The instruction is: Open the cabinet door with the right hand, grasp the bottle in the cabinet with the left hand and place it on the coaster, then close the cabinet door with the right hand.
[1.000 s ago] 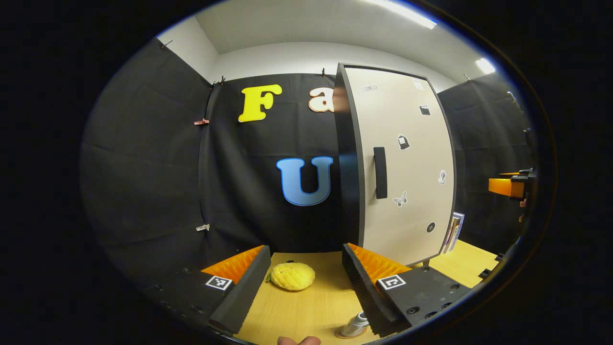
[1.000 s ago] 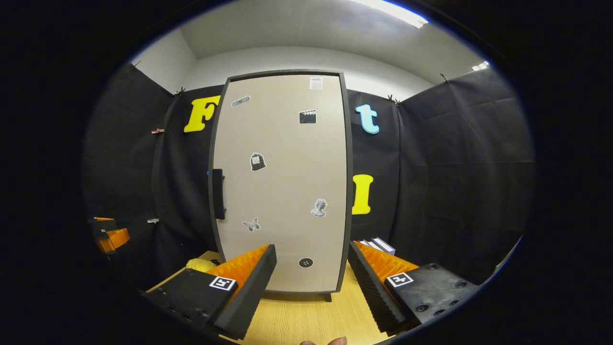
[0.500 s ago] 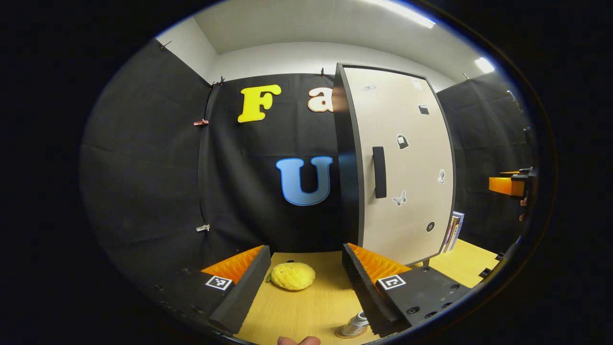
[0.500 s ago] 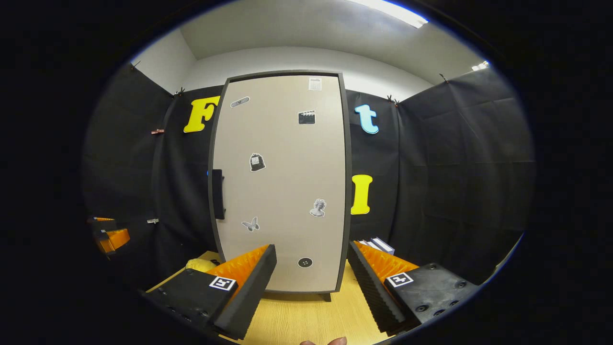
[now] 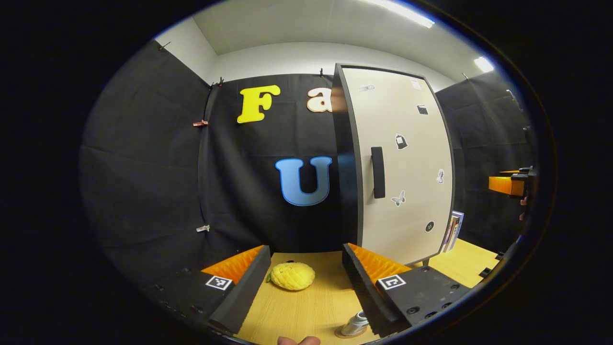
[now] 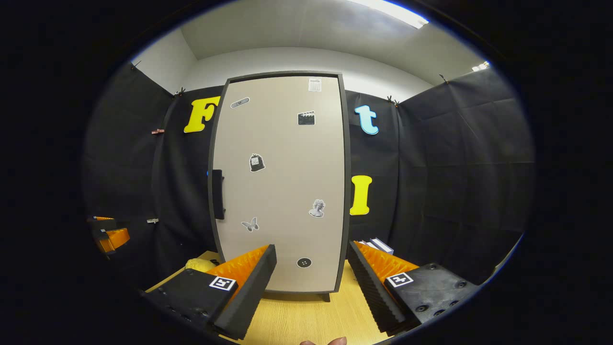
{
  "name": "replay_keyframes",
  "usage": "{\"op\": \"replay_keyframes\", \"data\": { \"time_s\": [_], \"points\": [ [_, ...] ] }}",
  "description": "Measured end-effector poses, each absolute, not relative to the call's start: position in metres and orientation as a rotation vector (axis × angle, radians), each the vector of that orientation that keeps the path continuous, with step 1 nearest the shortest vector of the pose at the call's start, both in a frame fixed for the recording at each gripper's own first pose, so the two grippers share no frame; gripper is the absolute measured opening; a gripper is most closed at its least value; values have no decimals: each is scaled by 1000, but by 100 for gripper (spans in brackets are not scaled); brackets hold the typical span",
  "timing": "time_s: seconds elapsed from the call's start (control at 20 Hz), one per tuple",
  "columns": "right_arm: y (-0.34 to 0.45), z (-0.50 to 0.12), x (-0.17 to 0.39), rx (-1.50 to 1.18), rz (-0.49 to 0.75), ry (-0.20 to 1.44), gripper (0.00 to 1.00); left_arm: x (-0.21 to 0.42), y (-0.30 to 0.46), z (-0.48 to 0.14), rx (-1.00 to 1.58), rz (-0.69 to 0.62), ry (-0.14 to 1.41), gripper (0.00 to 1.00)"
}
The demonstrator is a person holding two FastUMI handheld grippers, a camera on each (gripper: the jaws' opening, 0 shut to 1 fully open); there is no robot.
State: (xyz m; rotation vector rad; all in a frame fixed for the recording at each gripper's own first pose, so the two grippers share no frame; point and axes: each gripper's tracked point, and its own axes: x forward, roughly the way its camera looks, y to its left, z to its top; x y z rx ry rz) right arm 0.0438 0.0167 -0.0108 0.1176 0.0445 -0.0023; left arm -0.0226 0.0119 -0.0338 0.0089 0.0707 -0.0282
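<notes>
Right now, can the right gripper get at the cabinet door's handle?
Probably yes. The right gripper is open, facing the closed cabinet door, and the handle on the door's left edge looks unobstructed. It needs to shift left and forward first.

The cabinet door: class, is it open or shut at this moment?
Shut. The door sits flush in its dark frame, no interior showing, and its handle is untouched; the right gripper is apart from it, jaws open.

The cabinet door (image 6: 280, 182) sits shut, hiding whatever is inside. In the left gripper view, a small white object (image 5: 355, 325) is half covered by that gripper's finger, too little showing to name. The door stickers (image 6: 256, 163) are too small to make out.
</notes>
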Motion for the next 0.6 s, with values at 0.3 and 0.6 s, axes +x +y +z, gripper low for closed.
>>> {"op": "replay_keyframes", "data": {
  "time_s": [0.3,0.6],
  "points": [
    [16,-10,43,120,2,43,98,-26,10,-32,13,-28,67,95],
    [16,-8,42,120,8,37,98,-27,7,-28,20,-30,59,94]
  ]
}}
